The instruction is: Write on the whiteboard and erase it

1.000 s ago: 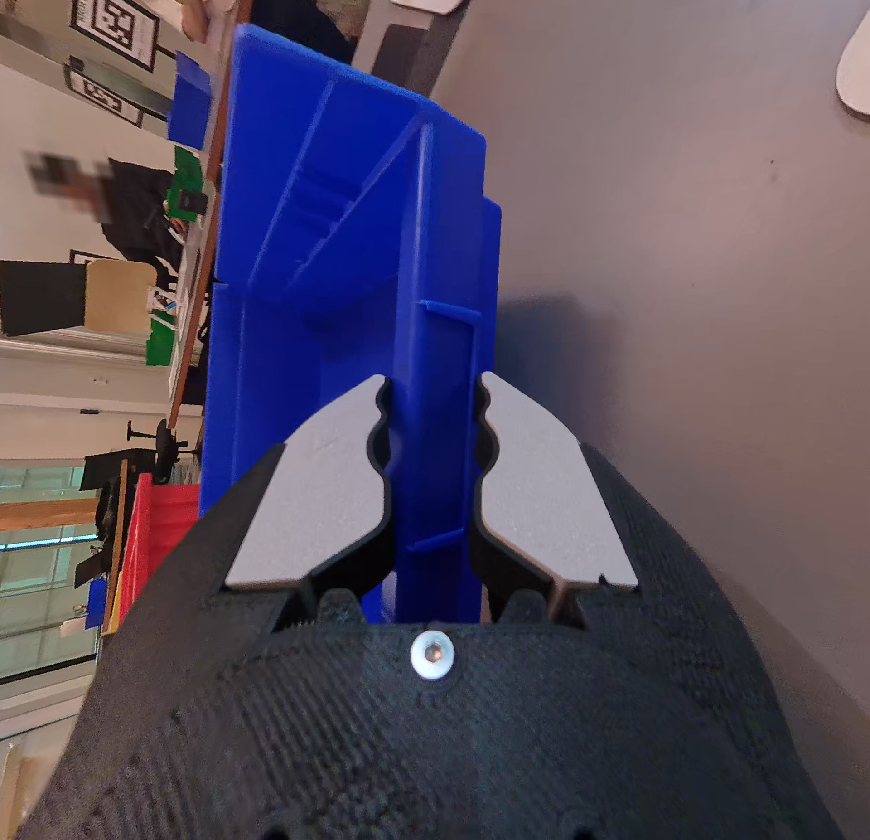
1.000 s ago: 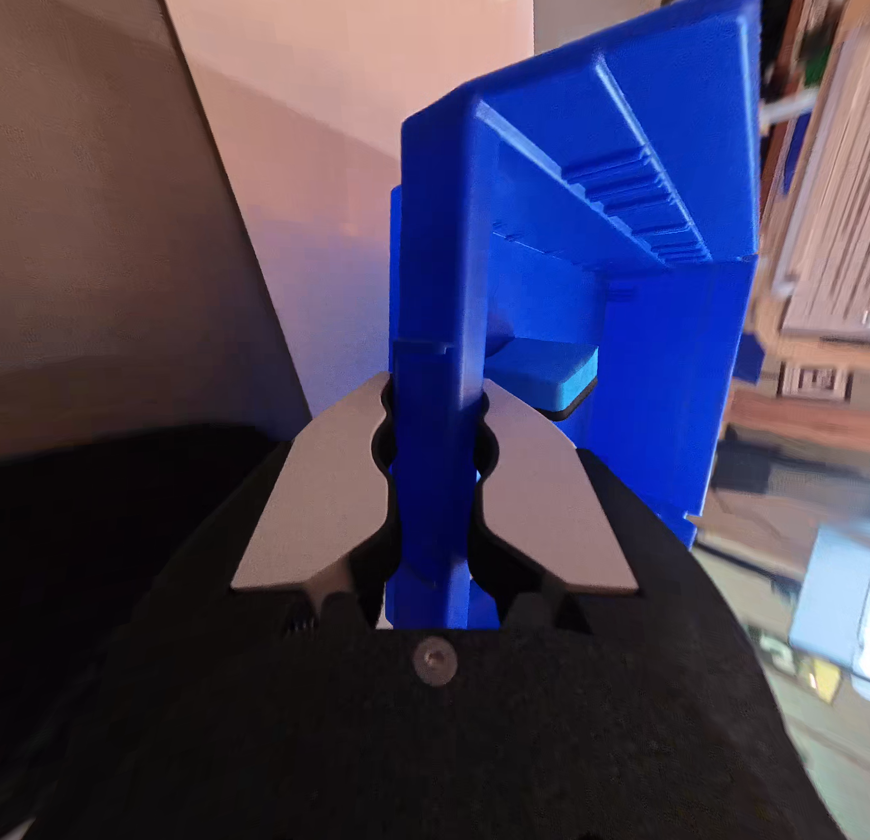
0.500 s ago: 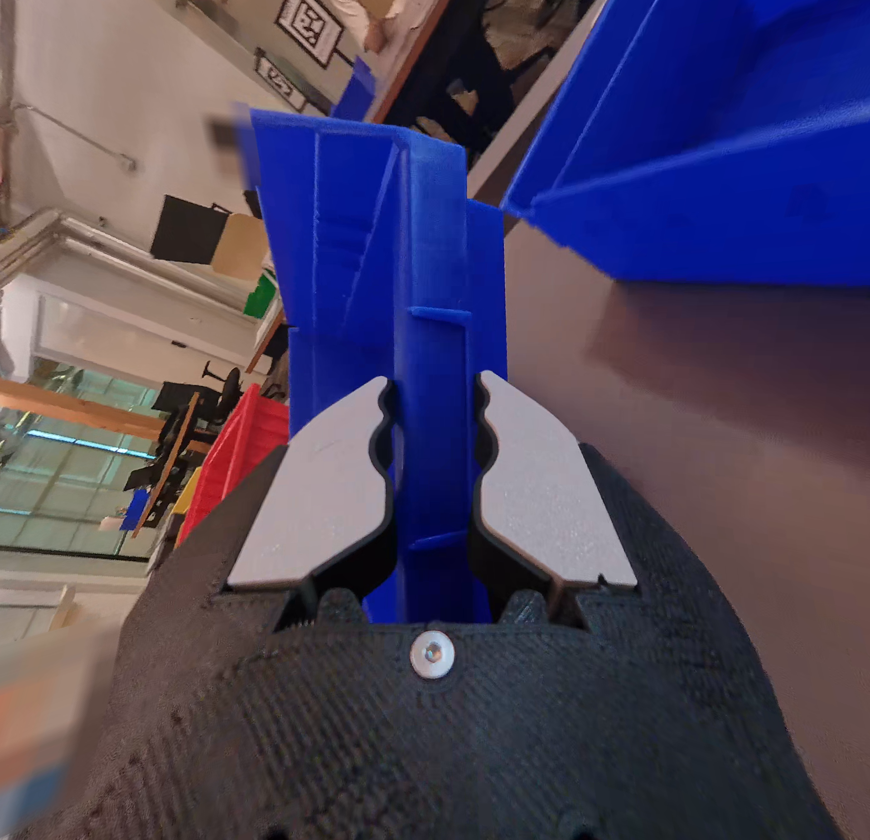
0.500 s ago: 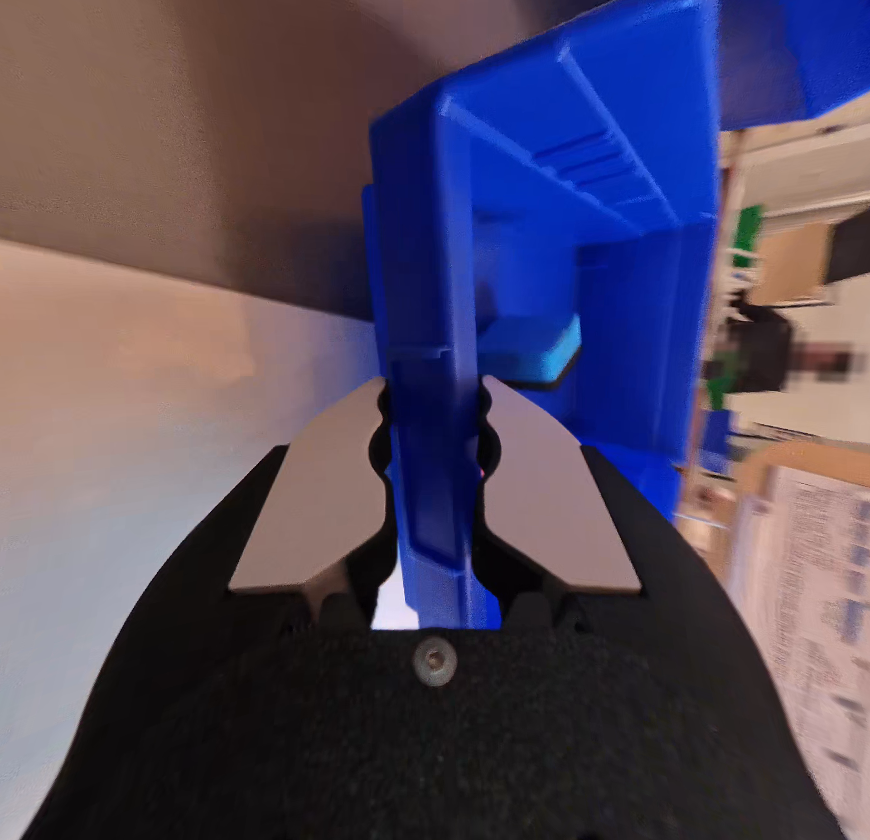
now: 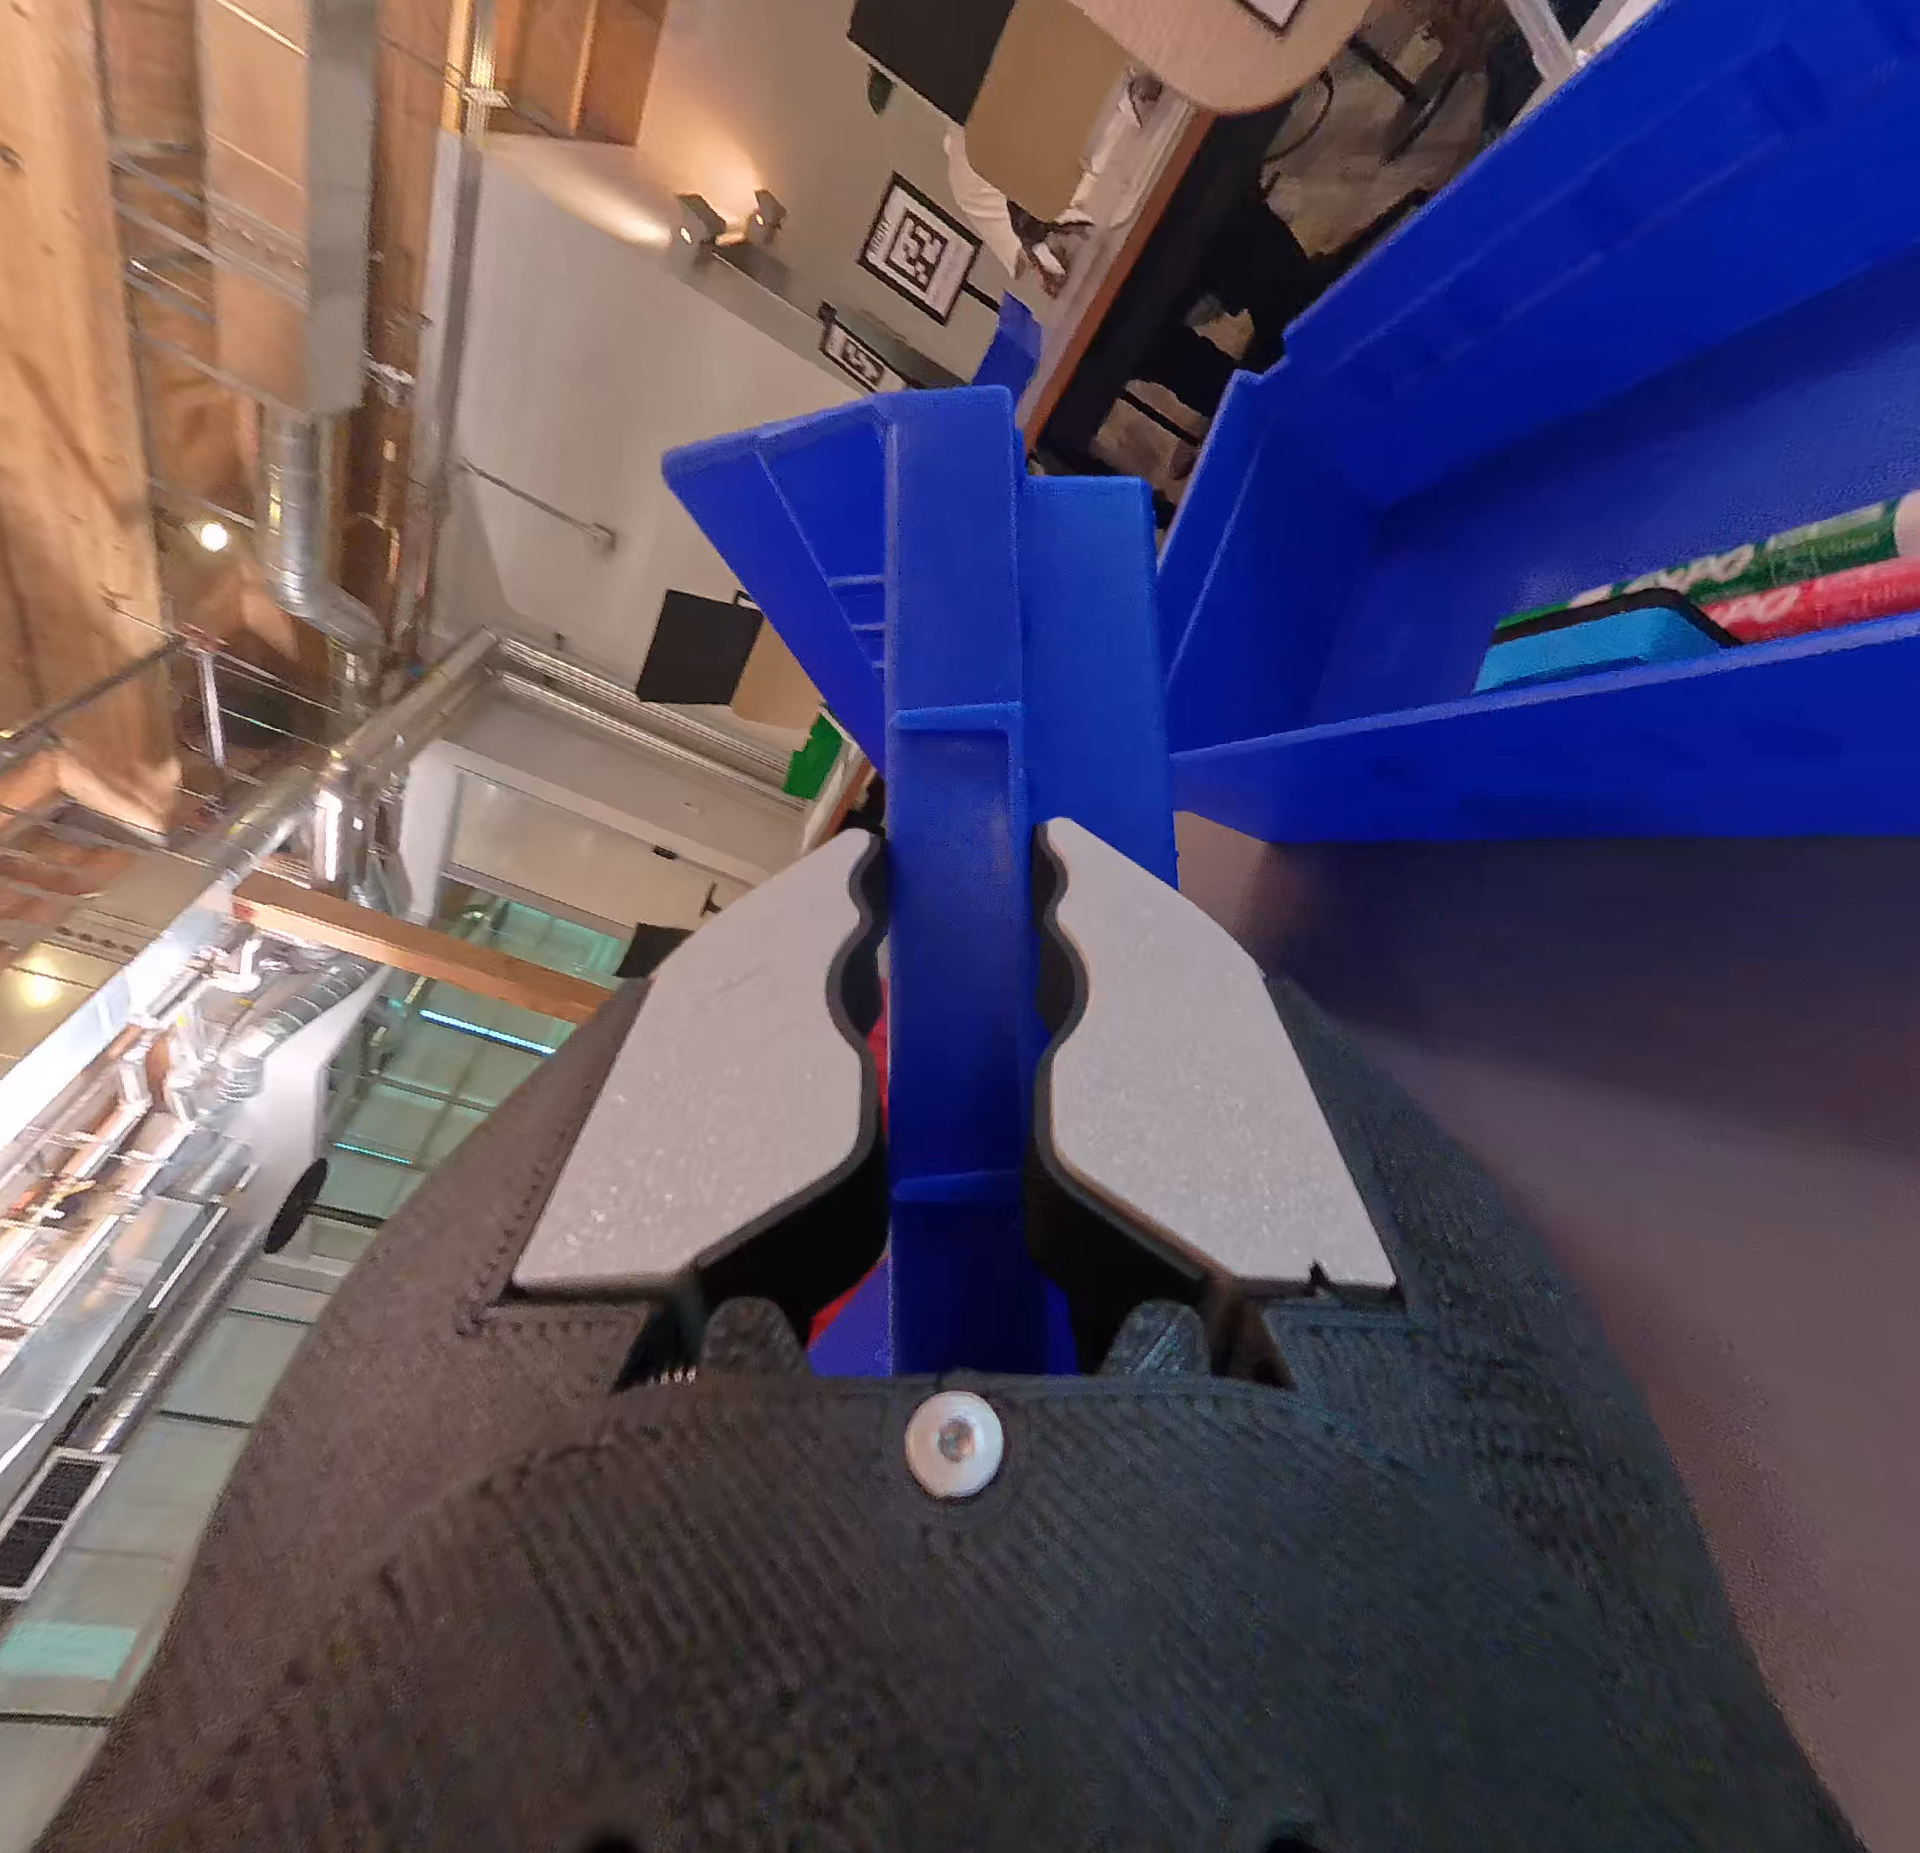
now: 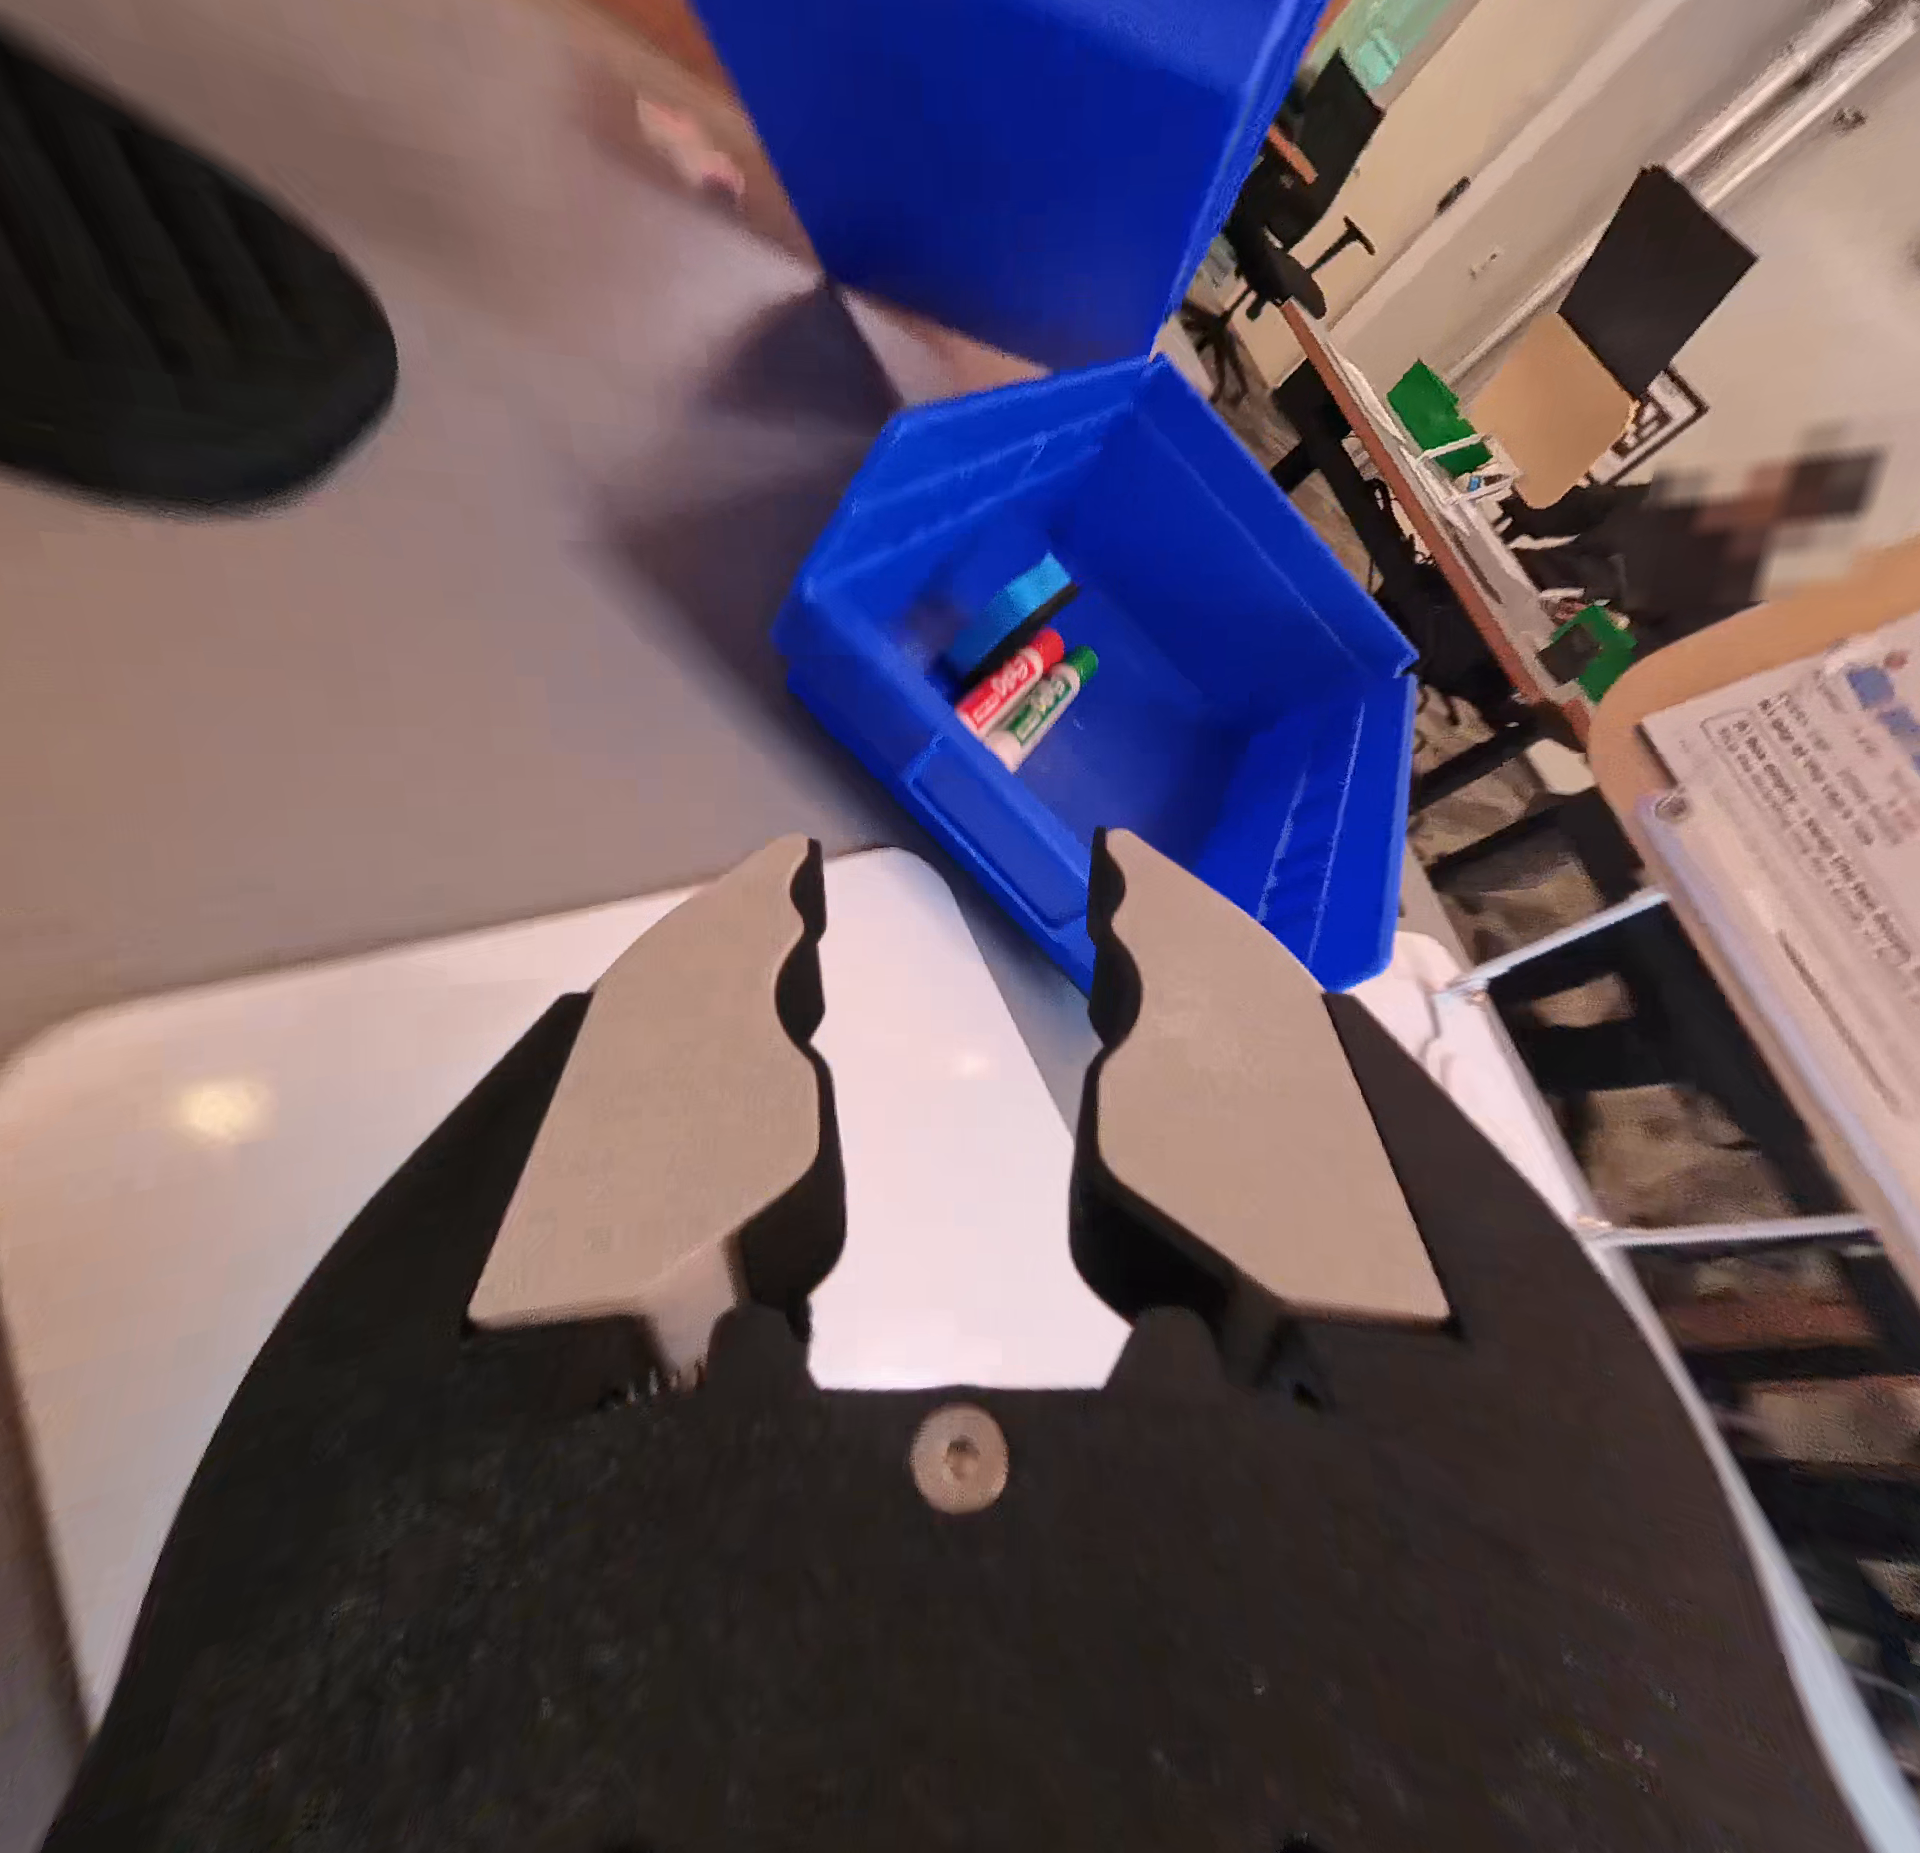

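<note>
My left gripper [image 5: 956, 847] is shut on the wall of an empty blue bin [image 5: 951, 608] and holds it tilted in the air. That bin also shows at the top of the right wrist view [image 6: 987, 141]. My right gripper [image 6: 956, 847] is open and empty, over the white whiteboard [image 6: 312, 1076]. Just past it a second blue bin [image 6: 1247, 764] stands on the table. This bin holds a blue eraser [image 6: 1013, 608], a red marker [image 6: 1008, 676] and a green marker [image 6: 1049, 707]. It shows in the left wrist view too [image 5: 1558, 785].
The grey table [image 6: 416, 660] carries the board and the bin. A dark rounded shape [image 6: 156, 328] hangs over the table at the left. A printed sheet on a board [image 6: 1818, 868] stands at the right. Desks and chairs lie beyond the table edge.
My right gripper has let go of the bin with the eraser, opened and drawn back over the whiteboard. My left gripper has kept its hold and swung its bin upward.
</note>
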Available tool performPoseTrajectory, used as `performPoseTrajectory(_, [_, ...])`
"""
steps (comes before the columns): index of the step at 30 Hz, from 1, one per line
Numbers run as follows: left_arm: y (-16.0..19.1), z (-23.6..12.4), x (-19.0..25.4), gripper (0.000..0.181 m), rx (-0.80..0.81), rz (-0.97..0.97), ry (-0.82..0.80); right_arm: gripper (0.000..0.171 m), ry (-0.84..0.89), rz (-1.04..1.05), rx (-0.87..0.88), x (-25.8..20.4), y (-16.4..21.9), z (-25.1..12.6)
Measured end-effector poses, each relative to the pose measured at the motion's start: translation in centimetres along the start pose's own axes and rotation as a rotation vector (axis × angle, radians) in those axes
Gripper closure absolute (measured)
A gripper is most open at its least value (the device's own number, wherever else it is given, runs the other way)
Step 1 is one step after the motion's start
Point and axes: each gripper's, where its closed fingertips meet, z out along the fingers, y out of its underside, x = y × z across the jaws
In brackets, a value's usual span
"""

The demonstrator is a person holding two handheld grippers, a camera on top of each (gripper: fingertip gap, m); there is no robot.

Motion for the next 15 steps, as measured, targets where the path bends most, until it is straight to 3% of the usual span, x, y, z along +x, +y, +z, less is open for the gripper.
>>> performPoseTrajectory(6, [-1.1,-1.6,-1.2,0.157,0.05,0.039,-0.081,0.118,-0.037,0.235,0.127,1.4,-5.4,-0.4])
performPoseTrajectory(12, [-2.9,-5.4,-5.3,0.172,0.128,0.163,-0.237,0.118,-0.036,0.251,0.216,2.6,-9.6,-0.6])
performPoseTrajectory(15, [-3.1,-6.0,-6.6,0.175,0.119,0.168,-0.206,0.118,-0.039,0.248,0.227,2.4,-10.1,-0.6])
